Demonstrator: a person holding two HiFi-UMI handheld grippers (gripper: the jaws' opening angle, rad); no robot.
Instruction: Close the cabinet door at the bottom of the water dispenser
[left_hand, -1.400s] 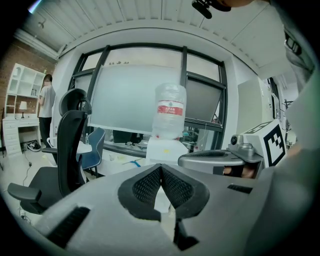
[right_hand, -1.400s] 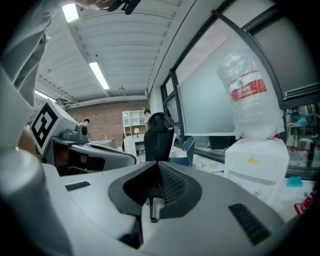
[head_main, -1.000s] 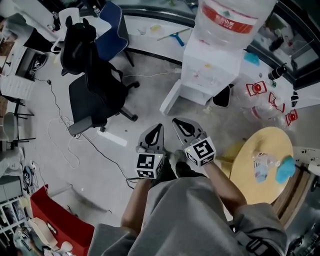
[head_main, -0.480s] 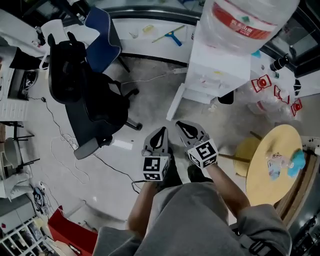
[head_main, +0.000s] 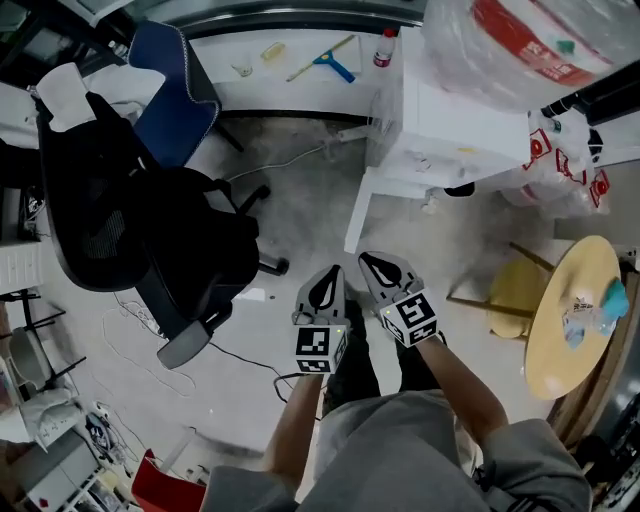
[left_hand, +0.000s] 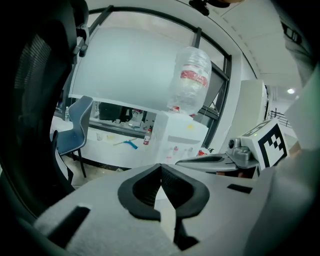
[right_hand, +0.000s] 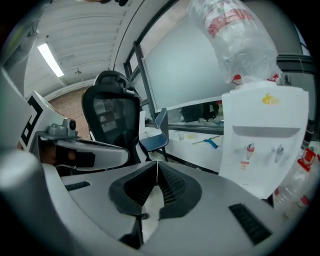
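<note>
Cabinet door (head_main: 358, 210) of water dispenser (head_main: 440, 120) stands open, untouched. Left claw (head_main: 328, 275) and right claw (head_main: 372, 262) pressed together, empty, short of it.

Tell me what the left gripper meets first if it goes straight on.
Likely the open white cabinet door at the base of the white water dispenser, straight beyond the left gripper; depth is unclear, so the grey floor might come first.

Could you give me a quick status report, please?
Left gripper and right gripper both shut, empty, side by side. Door stands open at dispenser base, untouched. Chair to the left, nothing between jaws and door.
</note>
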